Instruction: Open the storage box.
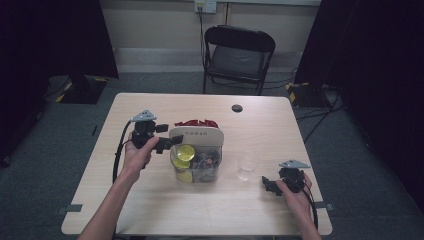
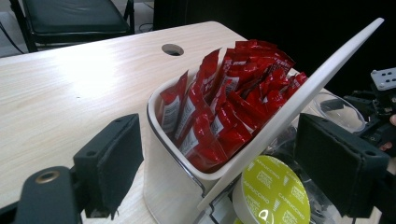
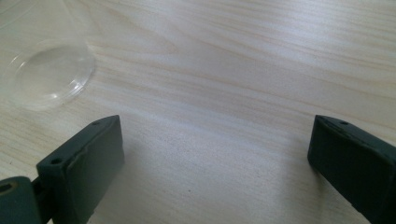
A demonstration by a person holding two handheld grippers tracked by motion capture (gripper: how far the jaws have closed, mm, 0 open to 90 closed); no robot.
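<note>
A clear organizer box (image 1: 197, 167) stands mid-table with its white lid (image 1: 196, 134) raised. Red sachets (image 2: 224, 98) stand packed in its white-rimmed back compartment (image 2: 161, 140). Yellow-green capsules (image 1: 185, 151) lie in the front part, and one reads "cappuccino" (image 2: 275, 193). My left gripper (image 1: 170, 142) hovers at the box's left side, open. In the left gripper view its jaws (image 2: 222, 140) stand wide on either side of the tilted lid (image 2: 299, 98) and the sachet compartment. My right gripper (image 1: 267, 184) is open low over bare table near the front right, and nothing lies between its jaws (image 3: 215, 135).
A clear plastic cup (image 1: 246, 167) stands between the box and my right gripper, and shows again at the upper left of the right gripper view as the cup (image 3: 49, 72). A cable hole (image 1: 237, 108) lies at the table's far side. A black folding chair (image 1: 237, 55) stands beyond the table.
</note>
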